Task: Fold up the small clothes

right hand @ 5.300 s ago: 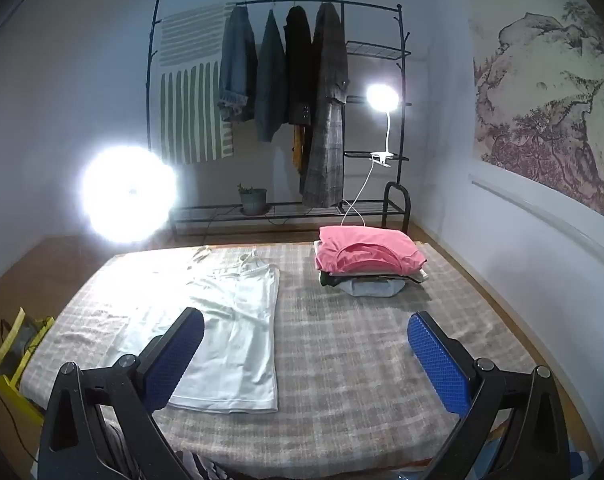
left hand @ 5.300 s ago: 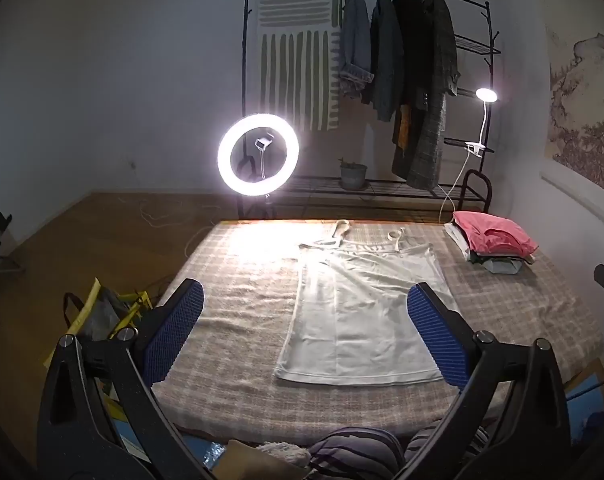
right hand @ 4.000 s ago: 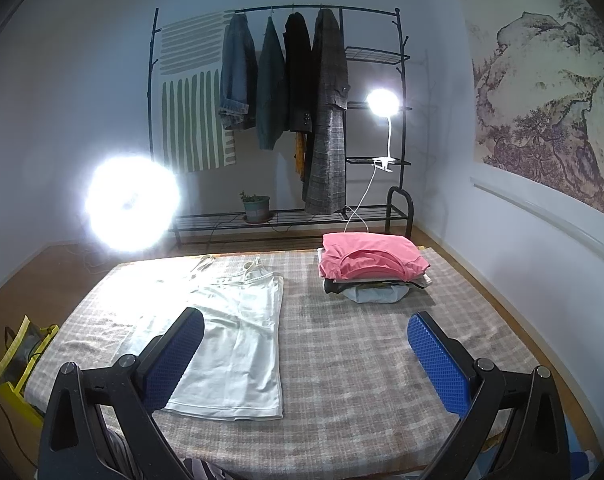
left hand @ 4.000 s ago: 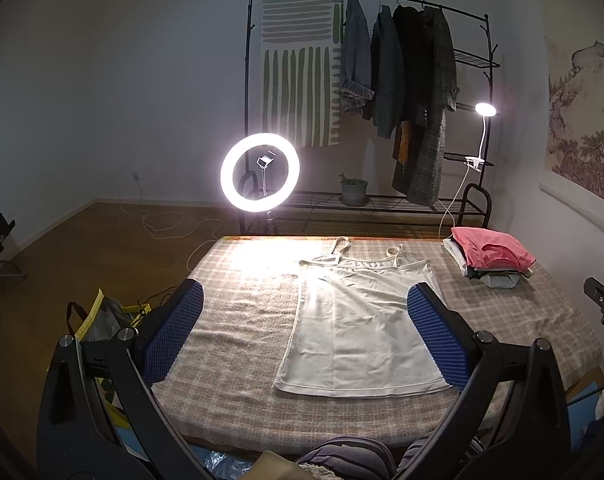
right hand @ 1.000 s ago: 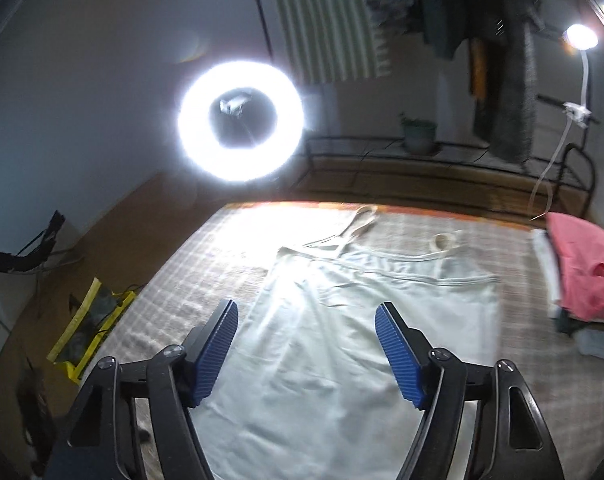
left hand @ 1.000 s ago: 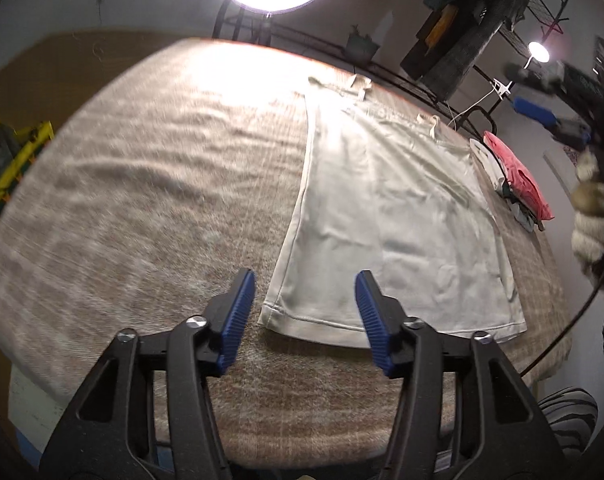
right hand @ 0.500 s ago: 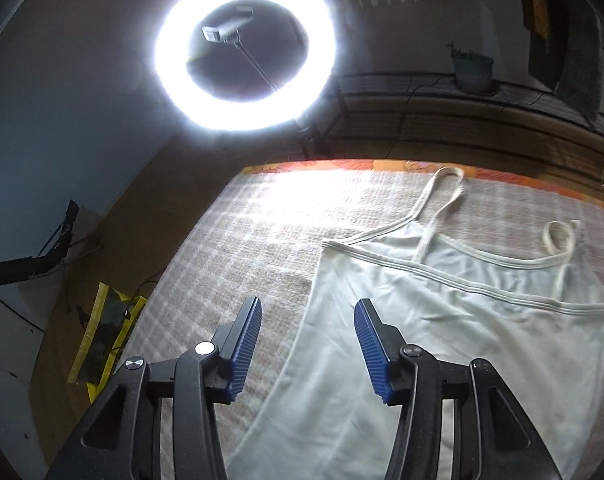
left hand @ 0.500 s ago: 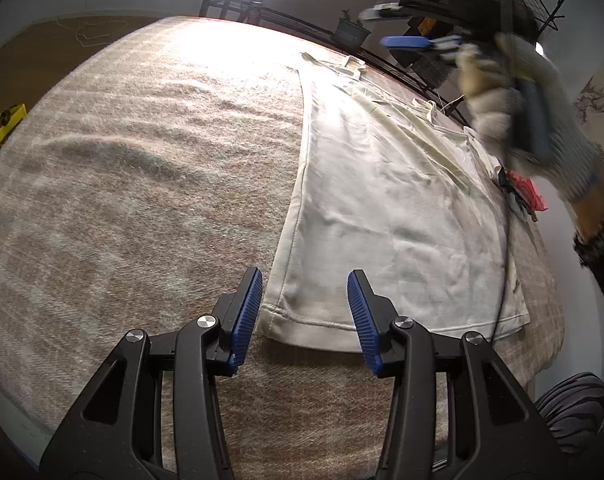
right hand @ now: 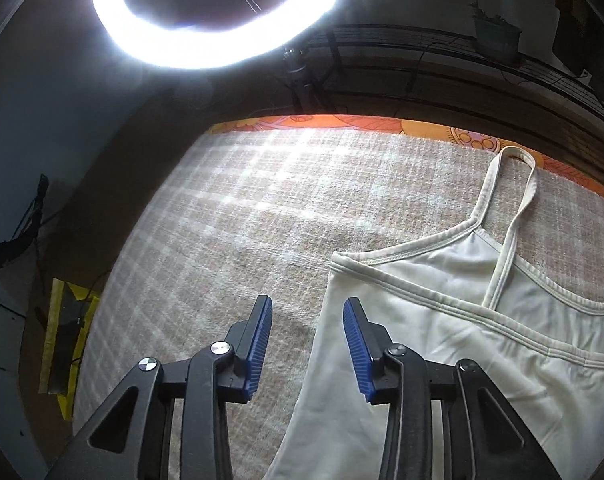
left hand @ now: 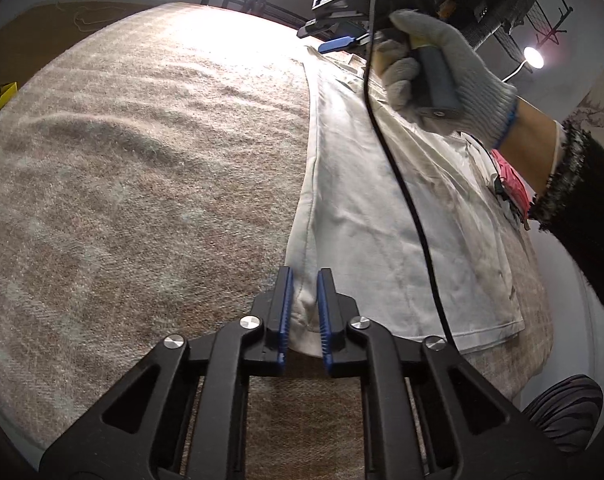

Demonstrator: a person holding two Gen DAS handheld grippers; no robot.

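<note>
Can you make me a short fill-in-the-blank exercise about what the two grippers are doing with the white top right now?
1. The left gripper has closed on the bottom ____ corner of the white camisole.
2. The right gripper hovers near the top's upper left corner with its jaws ____.
3. The camisole lies flat on a ____ blanket.
4. The bright round lamp beyond the bed is a ____ light.

Missing words: left; open; checked; ring
</note>
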